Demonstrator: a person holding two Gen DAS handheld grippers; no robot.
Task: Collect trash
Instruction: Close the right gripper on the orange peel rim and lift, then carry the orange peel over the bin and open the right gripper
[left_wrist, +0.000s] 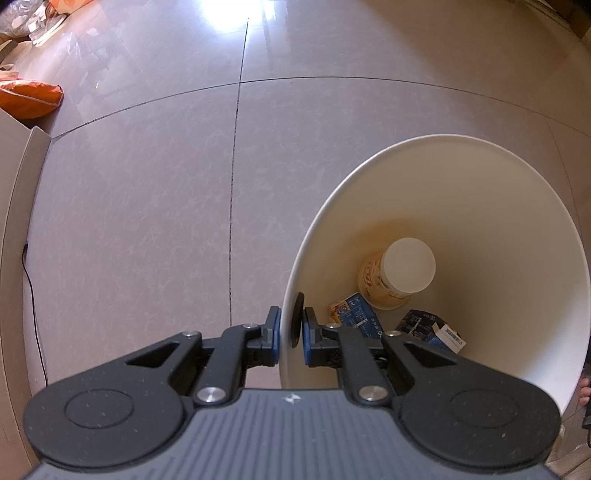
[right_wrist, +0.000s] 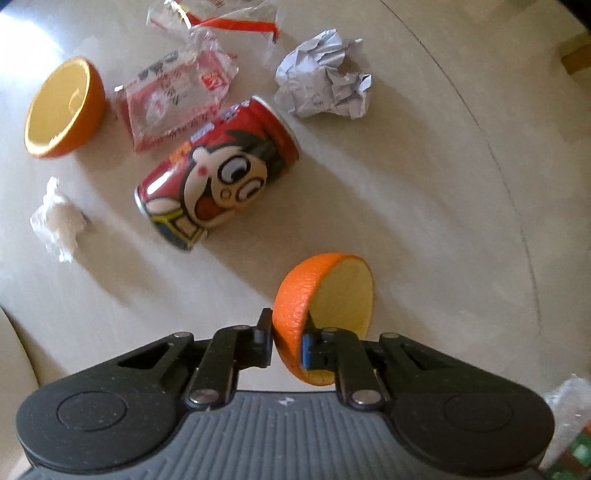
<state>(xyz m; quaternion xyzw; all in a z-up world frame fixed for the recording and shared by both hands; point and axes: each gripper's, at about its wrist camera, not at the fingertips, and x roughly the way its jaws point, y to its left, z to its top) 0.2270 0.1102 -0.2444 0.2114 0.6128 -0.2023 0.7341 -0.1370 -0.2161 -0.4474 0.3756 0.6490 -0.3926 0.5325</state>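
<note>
Left wrist view: the left gripper (left_wrist: 291, 334) is clamping the near rim of a cream waste bin (left_wrist: 461, 177), one finger outside the wall and one inside, holding it above a tiled floor (left_wrist: 147, 184). Already lying in the bin are a paper cup (left_wrist: 399, 275) and two blue printed cartons (left_wrist: 360, 315), (left_wrist: 430, 328). Right wrist view: the right gripper (right_wrist: 288, 343) is gripping a hollow orange half-peel (right_wrist: 321, 306) by its wall, one finger on the rind and one inside the hollow, above a pale tabletop (right_wrist: 424, 184). Lying uncollected there are a red cartoon drink can (right_wrist: 218, 173) on its side, a second orange half-peel (right_wrist: 64, 109), a crumpled paper ball (right_wrist: 325, 79), a clear red-printed wrapper (right_wrist: 173, 99) and a tissue wad (right_wrist: 57, 219). Judgement: the step in hand is carrying the peel to the bin; the next move calls for bringing it over the bin mouth before releasing.
</note>
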